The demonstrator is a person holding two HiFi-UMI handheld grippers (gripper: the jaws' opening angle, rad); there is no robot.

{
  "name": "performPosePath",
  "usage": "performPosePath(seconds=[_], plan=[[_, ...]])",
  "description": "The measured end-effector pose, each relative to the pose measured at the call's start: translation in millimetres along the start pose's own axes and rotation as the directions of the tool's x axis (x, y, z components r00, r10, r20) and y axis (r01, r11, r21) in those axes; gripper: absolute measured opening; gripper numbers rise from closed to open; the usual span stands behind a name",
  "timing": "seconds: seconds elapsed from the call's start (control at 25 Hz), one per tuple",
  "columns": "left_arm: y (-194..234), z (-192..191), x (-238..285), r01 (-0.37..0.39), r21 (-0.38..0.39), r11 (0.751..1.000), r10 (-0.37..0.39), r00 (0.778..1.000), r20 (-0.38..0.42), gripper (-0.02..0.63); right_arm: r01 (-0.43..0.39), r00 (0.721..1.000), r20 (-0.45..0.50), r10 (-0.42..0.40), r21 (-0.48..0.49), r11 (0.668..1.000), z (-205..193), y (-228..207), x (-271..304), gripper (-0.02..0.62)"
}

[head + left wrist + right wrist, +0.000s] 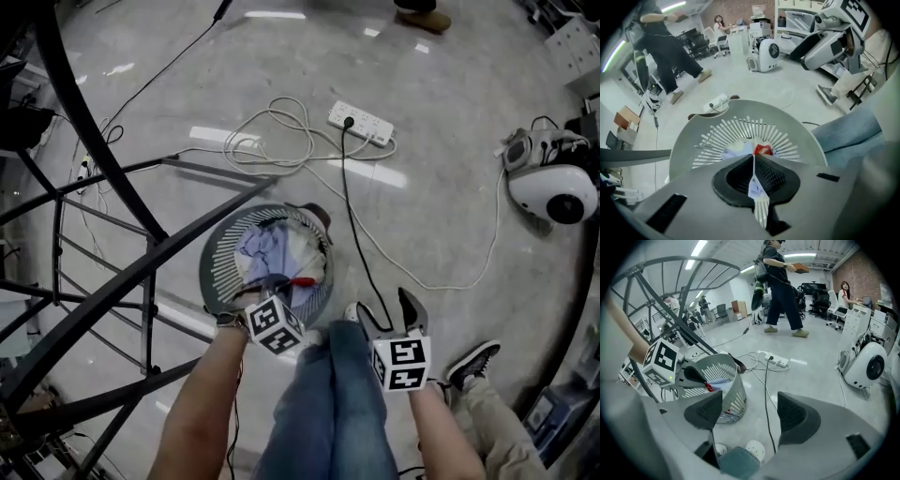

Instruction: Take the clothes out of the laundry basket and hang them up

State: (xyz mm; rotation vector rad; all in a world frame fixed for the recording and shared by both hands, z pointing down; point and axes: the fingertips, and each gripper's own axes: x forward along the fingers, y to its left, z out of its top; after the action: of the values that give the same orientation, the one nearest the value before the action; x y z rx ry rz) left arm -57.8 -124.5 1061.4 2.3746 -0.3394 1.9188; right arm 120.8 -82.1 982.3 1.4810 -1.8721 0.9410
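Observation:
The grey slatted laundry basket point(211, 272) stands on the floor just ahead of my feet. Pale blue and white clothes point(263, 247) lie in it, with something red point(302, 280) at their near edge. My left gripper point(270, 289) hangs over the basket's near rim, its jaws shut on a thin fold of pale cloth point(754, 185) that runs down toward the heap point(736, 149). In the right gripper view the left gripper point(689, 376) sits at the basket point(731, 399) top. To the right of the basket my right gripper point(388, 315) is open with nothing between its pads point(705, 409).
A black metal drying rack point(112, 244) fills the left side. A power strip point(361, 122) and looping cables lie beyond the basket, and one cable runs to a white rounded device point(553, 192) at the right. My jeans legs point(328, 403) are below; a person point(780, 287) walks behind.

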Motion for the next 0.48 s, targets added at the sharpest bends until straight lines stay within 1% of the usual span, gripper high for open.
performPosePath(seconds=[0.28, 0.48], plan=[[4, 18, -59, -0.016, -0.066, 0.998, 0.018, 0.999, 0.036, 0.014, -0.019, 1.000, 0.015, 0.020, -0.049, 0.999, 43, 13, -35, 0.368], [5, 28, -98, -0.025, -0.105, 0.994, 0.029, 0.999, 0.043, 0.014, -0.041, 0.999, 0.022, 0.043, -0.076, 0.996, 71, 25, -63, 0.368]])
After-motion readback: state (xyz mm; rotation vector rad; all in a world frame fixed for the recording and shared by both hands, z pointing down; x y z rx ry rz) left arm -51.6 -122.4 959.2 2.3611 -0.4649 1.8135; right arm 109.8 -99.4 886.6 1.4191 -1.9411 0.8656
